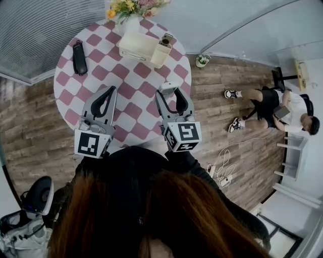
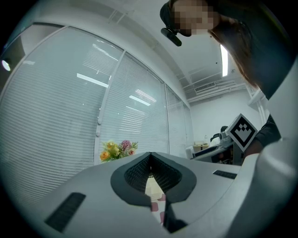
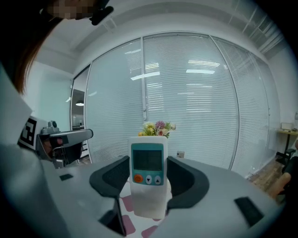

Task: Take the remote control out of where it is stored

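Note:
The white remote control [image 3: 148, 186], with a teal-framed screen and an orange button, stands upright between the pads of my right gripper [image 3: 148, 173], which is shut on it. In the head view the right gripper [image 1: 169, 91] holds the remote [image 1: 167, 87] over the right side of the round checkered table [image 1: 132, 83]. A cream holder [image 1: 160, 54] stands further back, apart from the gripper, with a small object sticking out of its top. My left gripper [image 1: 110, 90] hovers over the table's middle. Its jaws [image 2: 150, 155] meet at the tips with nothing between them.
A black oblong object [image 1: 78, 57] lies at the table's far left. A cream box [image 1: 136, 46] and a vase of flowers [image 1: 132, 8] stand at the back. A small potted plant [image 1: 202, 61] and a seated person [image 1: 272, 108] are on the wooden floor to the right.

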Motion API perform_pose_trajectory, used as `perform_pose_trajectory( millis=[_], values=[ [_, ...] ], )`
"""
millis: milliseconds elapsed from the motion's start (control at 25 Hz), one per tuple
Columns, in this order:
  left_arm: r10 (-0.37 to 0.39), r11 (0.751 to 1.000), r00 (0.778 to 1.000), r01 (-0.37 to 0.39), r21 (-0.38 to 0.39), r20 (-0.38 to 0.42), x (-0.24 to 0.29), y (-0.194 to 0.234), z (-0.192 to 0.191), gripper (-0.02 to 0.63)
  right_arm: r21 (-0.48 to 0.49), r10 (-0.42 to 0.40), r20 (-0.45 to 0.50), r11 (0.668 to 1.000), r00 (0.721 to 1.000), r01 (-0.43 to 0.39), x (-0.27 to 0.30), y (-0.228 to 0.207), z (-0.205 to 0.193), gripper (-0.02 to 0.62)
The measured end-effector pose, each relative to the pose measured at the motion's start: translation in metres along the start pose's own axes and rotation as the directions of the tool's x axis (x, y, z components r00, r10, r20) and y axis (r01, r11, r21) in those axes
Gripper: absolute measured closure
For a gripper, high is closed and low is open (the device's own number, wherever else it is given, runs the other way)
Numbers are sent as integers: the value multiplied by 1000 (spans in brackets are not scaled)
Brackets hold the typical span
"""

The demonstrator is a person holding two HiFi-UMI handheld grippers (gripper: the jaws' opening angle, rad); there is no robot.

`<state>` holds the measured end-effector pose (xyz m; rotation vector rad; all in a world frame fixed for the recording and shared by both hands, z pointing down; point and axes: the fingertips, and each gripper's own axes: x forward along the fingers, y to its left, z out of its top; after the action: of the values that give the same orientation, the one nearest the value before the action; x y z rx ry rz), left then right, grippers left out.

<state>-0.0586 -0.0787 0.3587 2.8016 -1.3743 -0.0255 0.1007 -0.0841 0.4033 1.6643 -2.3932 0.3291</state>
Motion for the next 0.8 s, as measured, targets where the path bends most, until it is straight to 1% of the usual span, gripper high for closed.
perform_pose_trajectory(
  millis=[160,280,400,480,520,560,640,720,800],
  values=[
    [11,1000,1000,-11,-6,-23,0,1,-3,597,10,18,-81,1000,997,-17,0,-2,-26,345],
    [7,1000,1000,-7,-4,-17,-1,0,-2,597,-3,26,-155,1000,988,-27,2,-4,-54,345],
    [8,1000,1000,-8,0,-18,-2,1,-4,597,-20,32,-224,999,974,-37,4,-4,-83,345],
    [8,1000,1000,-8,0,-23,-2,2,-6,597,-37,52,-284,997,957,-65,6,-1,-101,345],
    [10,1000,1000,-10,-3,-26,-2,2,-6,597,-41,70,-327,995,943,-88,8,2,-111,345],
    [12,1000,1000,-12,-7,-28,-3,2,-6,597,-37,93,-378,993,921,-116,9,5,-122,345],
    [9,1000,1000,-10,-10,-25,-3,2,-6,597,-1,151,-479,985,865,-172,10,11,-143,345],
    [7,1000,1000,-7,-10,-20,-3,2,-6,597,35,197,-542,977,817,-212,13,15,-157,345],
    [3,1000,1000,-3,-12,-17,-3,1,-6,597,34,216,-586,970,781,-243,16,17,-167,345]
  ],
)
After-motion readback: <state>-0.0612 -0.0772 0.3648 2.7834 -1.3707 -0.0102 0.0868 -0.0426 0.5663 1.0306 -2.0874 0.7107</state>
